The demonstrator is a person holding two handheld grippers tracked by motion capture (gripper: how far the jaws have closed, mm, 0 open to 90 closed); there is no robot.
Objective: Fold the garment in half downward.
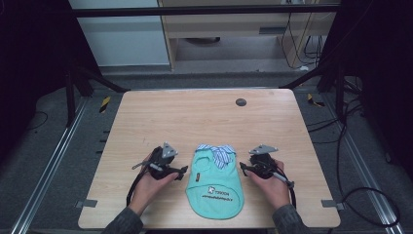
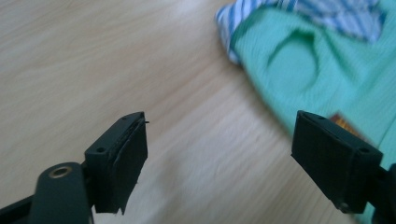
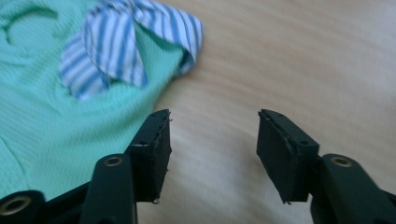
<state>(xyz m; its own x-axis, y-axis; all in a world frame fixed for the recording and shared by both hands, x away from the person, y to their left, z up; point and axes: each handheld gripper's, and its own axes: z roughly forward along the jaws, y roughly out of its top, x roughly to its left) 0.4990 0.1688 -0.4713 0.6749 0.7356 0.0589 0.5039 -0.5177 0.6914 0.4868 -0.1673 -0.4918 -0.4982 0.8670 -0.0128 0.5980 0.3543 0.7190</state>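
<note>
Two grippers flanking green shirt [image 1: 215, 184], wooden table [image 1: 195, 117]

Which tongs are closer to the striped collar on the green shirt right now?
Right, narrowly. The right tongs sit just off the shirt's right edge, beside the striped collar. The left tongs sit off the left edge, slightly lower. Both are open.

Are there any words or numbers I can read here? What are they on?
Shirt: a small white logo with two lines of white print beside and under it, too small and blurred to read.
Shirt, left gripper view: an orange-and-dark bit of label peeks out behind a finger, too blurred to read.
Nothing else has writing I can read.
</note>
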